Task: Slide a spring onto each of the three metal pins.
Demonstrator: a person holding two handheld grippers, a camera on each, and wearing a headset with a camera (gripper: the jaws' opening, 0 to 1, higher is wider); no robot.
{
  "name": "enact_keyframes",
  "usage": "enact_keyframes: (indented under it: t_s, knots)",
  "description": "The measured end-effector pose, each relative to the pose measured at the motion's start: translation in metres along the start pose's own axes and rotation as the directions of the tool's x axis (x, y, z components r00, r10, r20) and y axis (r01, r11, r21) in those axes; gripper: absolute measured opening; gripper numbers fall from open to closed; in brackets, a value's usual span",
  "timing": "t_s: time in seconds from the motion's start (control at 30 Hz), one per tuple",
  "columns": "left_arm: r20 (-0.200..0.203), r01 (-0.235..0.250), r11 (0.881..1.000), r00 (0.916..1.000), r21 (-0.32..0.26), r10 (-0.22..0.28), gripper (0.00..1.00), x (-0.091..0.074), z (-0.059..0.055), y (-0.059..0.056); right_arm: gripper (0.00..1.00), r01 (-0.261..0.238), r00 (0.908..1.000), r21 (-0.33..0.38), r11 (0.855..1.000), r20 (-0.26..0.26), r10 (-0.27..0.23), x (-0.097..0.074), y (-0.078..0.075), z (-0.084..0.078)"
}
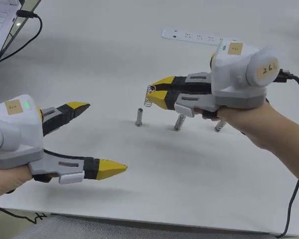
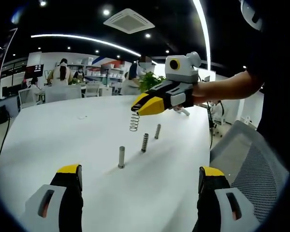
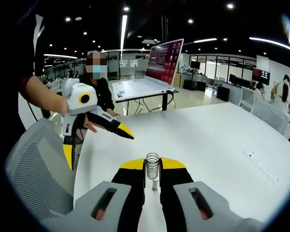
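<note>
On my counter point(image 1: 189, 169) the bare pin point(image 1: 138, 117) stands leftmost, two sprung pins point(image 1: 179, 122) to its right, power strip point(image 1: 192, 37) behind them.

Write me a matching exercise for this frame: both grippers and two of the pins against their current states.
Things:
1. left gripper
2. right gripper
3. leftmost pin, head view
4. middle pin, head view

States:
A. carries a fitted spring
B. open, holding nothing
C. bare
D. shut on a loose spring

Pairs: 1-B, 2-D, 3-C, 4-A
</note>
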State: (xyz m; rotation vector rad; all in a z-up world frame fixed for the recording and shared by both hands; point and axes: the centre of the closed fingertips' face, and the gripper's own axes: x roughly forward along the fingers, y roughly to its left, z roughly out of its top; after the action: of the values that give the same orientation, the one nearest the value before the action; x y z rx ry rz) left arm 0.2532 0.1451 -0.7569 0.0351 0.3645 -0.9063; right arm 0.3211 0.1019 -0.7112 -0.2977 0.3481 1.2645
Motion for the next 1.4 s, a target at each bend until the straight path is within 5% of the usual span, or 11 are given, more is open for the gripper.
enact_keyframes:
  t_s: [1.4]
  knots:
    - [0.001, -0.023, 1.0, 0.9997, -0.014, 0.023, 0.98, -0.005, -0.004, 0.005, 0.08, 0.003, 0.9979, 0.054, 0.999, -0.065, 0.001, 0.028, -0.008, -0.025]
